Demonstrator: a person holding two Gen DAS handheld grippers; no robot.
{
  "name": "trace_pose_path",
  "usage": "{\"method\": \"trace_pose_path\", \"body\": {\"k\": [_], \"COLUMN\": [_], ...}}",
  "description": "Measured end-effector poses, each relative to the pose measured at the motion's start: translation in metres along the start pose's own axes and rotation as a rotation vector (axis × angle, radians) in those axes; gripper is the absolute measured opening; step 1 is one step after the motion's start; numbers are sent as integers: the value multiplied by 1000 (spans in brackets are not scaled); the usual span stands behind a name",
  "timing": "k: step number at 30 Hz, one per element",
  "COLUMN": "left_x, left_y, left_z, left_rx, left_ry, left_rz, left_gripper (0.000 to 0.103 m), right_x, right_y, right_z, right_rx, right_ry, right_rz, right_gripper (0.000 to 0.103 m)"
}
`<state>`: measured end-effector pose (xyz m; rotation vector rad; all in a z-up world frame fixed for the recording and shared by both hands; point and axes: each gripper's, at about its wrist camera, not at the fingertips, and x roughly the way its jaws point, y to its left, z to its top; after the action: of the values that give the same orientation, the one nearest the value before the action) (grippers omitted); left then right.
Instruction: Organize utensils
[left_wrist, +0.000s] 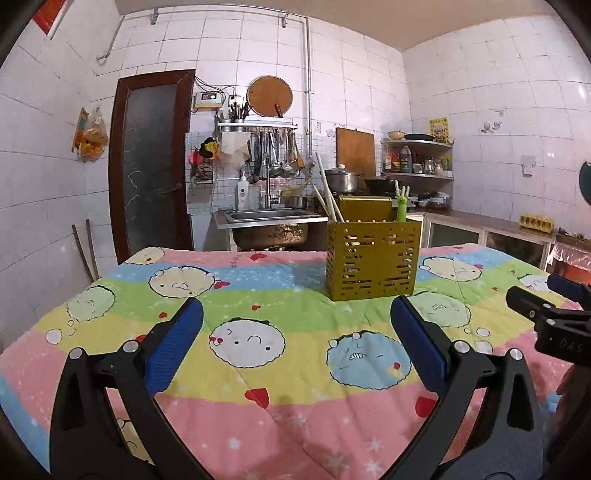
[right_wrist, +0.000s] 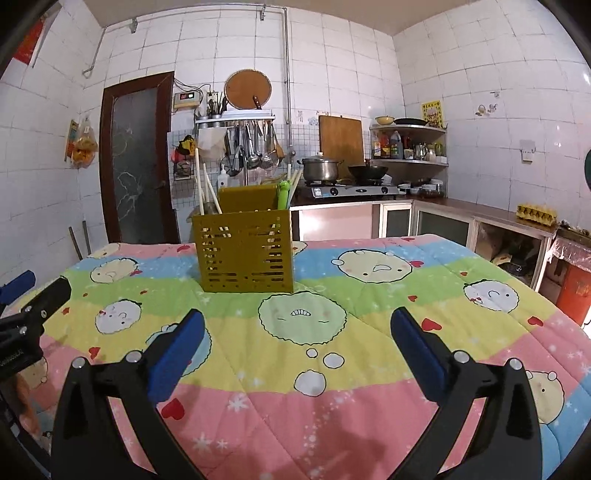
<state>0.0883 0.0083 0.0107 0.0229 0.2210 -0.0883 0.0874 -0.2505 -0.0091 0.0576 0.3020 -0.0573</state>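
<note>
A mustard-yellow slotted utensil holder (left_wrist: 372, 258) (right_wrist: 246, 252) stands upright on the far half of the quilt-covered table (left_wrist: 258, 369) (right_wrist: 332, 406). Pale chopsticks (left_wrist: 327, 192) (right_wrist: 202, 184) lean out of its left side, and a green utensil (left_wrist: 402, 206) (right_wrist: 283, 194) pokes up at its right. My left gripper (left_wrist: 297, 323) hovers open above the quilt, short of the holder, nothing between its blue pads. My right gripper (right_wrist: 297, 332) is open too, with nothing in it, and shows at the right edge of the left wrist view (left_wrist: 546, 310).
Behind the table are a steel sink (left_wrist: 271, 221), a wall rack of hanging ladles (left_wrist: 273, 155), a stove with a pot (right_wrist: 320, 168) and a wok (right_wrist: 367, 171), corner shelves with bottles (right_wrist: 406, 144) and a dark door (right_wrist: 138, 158). A counter (right_wrist: 498, 218) runs along the right.
</note>
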Motion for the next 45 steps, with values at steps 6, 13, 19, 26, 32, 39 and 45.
{"method": "trace_pose_path", "body": {"k": [6, 13, 19, 26, 32, 39, 45], "left_x": [-1, -5, -6, -7, -7, -7, -8], "left_y": [-3, -2, 0, 0, 2, 2, 3], "left_z": [-2, -3, -3, -4, -4, -4, -3], "left_rx": [17, 23, 17, 16, 6, 7, 5], "left_ry": [-2, -24, -26, -29, -19, -21, -24], "left_rz": [-8, -6, -11, -9, -11, -11, -11], "left_gripper": [98, 98, 98, 98, 98, 98, 98], "right_x": [-4, -12, -14, -15, -16, -18, -19], "right_y": [4, 3, 5, 4, 3, 2, 1], "right_z": [-3, -3, -3, -3, -2, -2, -3], "right_rx": [-21, -13, -24, -13, -15, -19, -20], "right_ry": [-18, -51, -61, -65, -65, -68, -75], "right_rz": [-13, -37, -40, -48, -50, -53, -60], "right_gripper": [99, 99, 99, 99, 99, 99, 99]}}
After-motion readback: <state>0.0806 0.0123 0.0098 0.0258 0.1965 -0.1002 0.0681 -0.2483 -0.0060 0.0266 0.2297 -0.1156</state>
